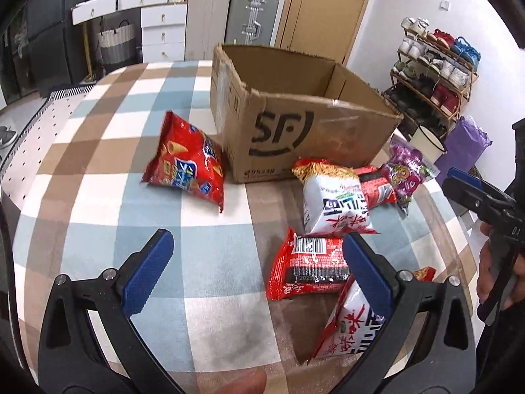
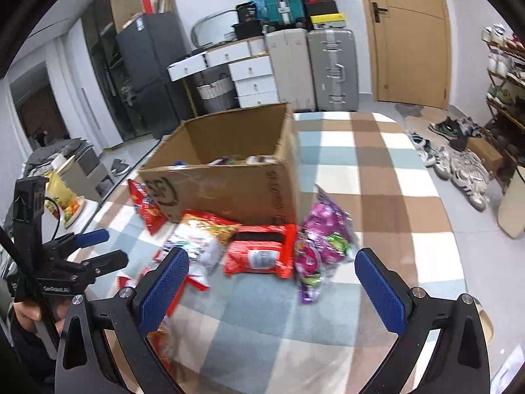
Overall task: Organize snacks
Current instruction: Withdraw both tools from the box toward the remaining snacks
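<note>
On the checked tablecloth (image 1: 98,177), just before the open brown cardboard box (image 1: 305,131), I count six snack packets (image 2: 259,256) still loose; a few already lie inside. My left gripper (image 1: 259,269) and right gripper (image 2: 272,282) both gape wide, holding nothing.

The left gripper (image 1: 259,269) hovered with jaws spread wide. The right gripper (image 2: 272,282) did likewise, gripping nothing.
</note>
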A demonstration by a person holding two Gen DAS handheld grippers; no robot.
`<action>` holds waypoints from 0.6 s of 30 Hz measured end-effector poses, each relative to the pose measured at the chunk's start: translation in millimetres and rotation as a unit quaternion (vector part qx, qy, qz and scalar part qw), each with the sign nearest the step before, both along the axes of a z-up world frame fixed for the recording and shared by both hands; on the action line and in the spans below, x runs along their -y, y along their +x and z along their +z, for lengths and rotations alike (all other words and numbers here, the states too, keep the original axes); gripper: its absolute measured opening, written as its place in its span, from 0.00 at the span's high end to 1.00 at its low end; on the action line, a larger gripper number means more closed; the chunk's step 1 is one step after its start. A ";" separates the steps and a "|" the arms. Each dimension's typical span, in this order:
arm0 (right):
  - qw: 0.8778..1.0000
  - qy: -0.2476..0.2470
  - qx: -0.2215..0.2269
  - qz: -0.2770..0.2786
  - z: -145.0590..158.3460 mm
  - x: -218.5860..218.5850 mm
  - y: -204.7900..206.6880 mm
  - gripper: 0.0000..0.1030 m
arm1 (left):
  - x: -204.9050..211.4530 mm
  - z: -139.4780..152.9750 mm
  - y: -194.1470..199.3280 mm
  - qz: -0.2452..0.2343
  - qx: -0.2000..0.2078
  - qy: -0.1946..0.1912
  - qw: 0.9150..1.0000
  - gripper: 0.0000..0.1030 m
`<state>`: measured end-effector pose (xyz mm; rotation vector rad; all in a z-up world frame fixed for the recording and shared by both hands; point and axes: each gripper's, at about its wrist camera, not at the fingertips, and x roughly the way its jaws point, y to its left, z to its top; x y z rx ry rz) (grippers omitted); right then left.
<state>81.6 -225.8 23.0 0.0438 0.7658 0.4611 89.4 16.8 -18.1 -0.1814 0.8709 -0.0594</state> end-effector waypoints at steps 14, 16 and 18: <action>0.997 0.018 -0.056 -0.041 -36.5 31.5 36.1 0.00 | 20.7 -25.4 29.3 -0.036 -0.047 -0.039 0.997 0.01; 0.997 0.028 -0.062 -0.041 -40.6 33.5 42.3 0.01 | 24.4 -27.0 30.0 -0.038 -0.045 -0.037 0.998 0.01; 0.996 0.031 -0.072 -0.037 -46.6 32.9 51.1 0.01 | 27.8 -30.5 31.8 -0.038 -0.050 -0.027 0.998 0.01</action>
